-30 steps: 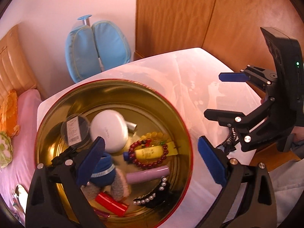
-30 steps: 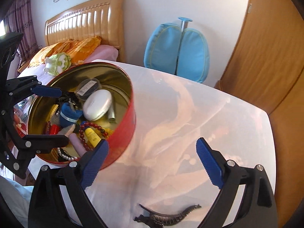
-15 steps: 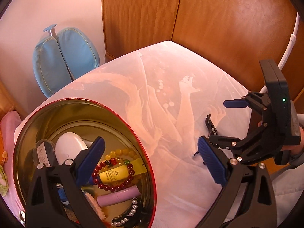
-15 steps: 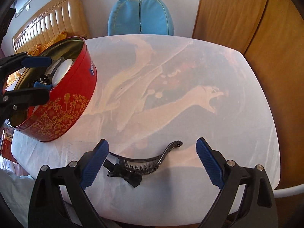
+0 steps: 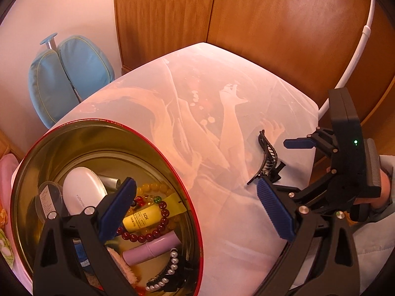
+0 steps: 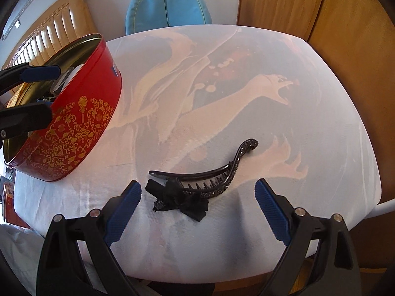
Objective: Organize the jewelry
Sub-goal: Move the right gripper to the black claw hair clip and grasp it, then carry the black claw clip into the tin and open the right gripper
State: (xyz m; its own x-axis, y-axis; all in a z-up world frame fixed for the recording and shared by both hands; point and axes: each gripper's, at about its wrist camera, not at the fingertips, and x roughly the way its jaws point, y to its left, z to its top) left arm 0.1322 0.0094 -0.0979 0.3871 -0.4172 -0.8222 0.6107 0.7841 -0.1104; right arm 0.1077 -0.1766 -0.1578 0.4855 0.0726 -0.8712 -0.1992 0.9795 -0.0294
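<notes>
A black toothed hair clip [image 6: 202, 185] with a bow lies on the white printed tablecloth [image 6: 246, 98], just ahead of my open right gripper [image 6: 197, 212] and between its blue pads. The same hair clip [image 5: 267, 159] shows in the left wrist view beside the right gripper [image 5: 284, 165]. A round red tin [image 6: 74, 128] with gold patterns stands at the table's left. My open left gripper [image 5: 197, 209] hovers over the tin's rim [image 5: 172, 162]. Inside lie a dark red bead bracelet [image 5: 148, 234], a yellow tube [image 5: 140, 218], a pearl piece [image 5: 165, 271] and a white case [image 5: 81, 192].
A blue cushioned chair back [image 6: 167, 7] stands beyond the table's far edge. Wooden panels [image 5: 246, 24] rise at the far right, and a wooden headboard [image 6: 49, 37] is behind the tin. A white pipe [image 5: 355, 49] curves past the table's right corner.
My right gripper has dropped low and moved in, so the hair clip now lies between its fingers. The left gripper has swung right, off the tin's centre toward its rim.
</notes>
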